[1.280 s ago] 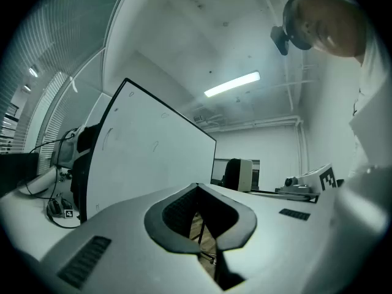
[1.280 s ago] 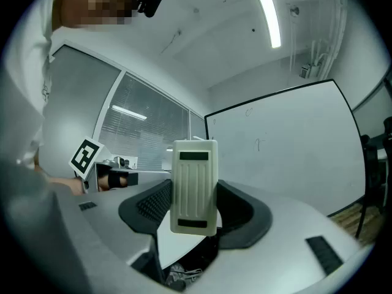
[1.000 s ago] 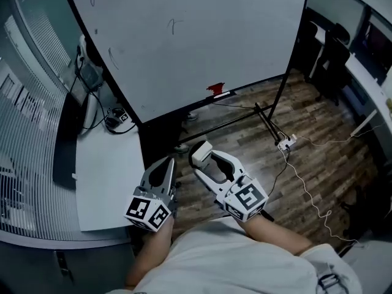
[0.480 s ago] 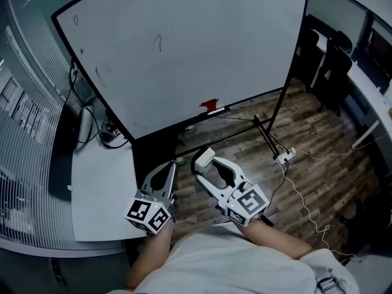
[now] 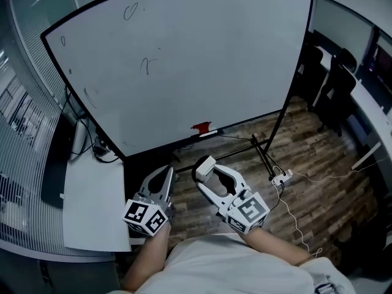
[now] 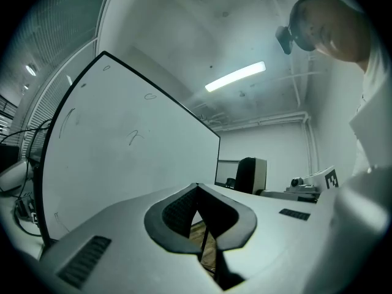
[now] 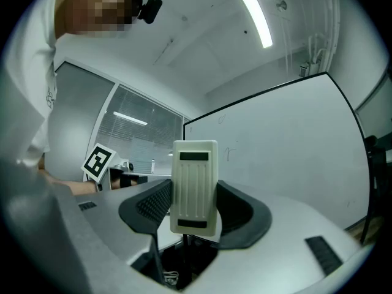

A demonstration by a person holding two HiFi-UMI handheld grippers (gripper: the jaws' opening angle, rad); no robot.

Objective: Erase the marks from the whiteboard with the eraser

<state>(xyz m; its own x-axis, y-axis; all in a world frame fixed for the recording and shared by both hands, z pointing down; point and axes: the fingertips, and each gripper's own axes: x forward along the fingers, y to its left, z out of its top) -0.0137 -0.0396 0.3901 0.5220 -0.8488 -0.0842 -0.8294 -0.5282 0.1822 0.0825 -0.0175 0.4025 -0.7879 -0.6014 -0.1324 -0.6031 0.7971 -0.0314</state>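
A large whiteboard (image 5: 196, 60) on a black stand fills the upper head view. It carries a few small dark marks: a loop (image 5: 130, 11), a squiggle (image 5: 146, 65) and a small ring (image 5: 63, 40). The squiggle (image 6: 135, 136) shows in the left gripper view too. My right gripper (image 5: 207, 169) is shut on the cream ribbed eraser (image 7: 195, 185), held upright below the board and apart from it. My left gripper (image 5: 166, 175) is shut with nothing in it, beside the right one.
A red item (image 5: 200, 127) and a marker sit on the board's tray. A white desk (image 5: 92, 207) with cables and a dark monitor is at the left. Black chairs (image 5: 334, 87) stand at the right. A power strip (image 5: 282, 177) and cord lie on the wood floor.
The view has tilted upward, so more of the whiteboard's top shows and the board sits lower in frame. Both grippers keep about the same place and the same hold.
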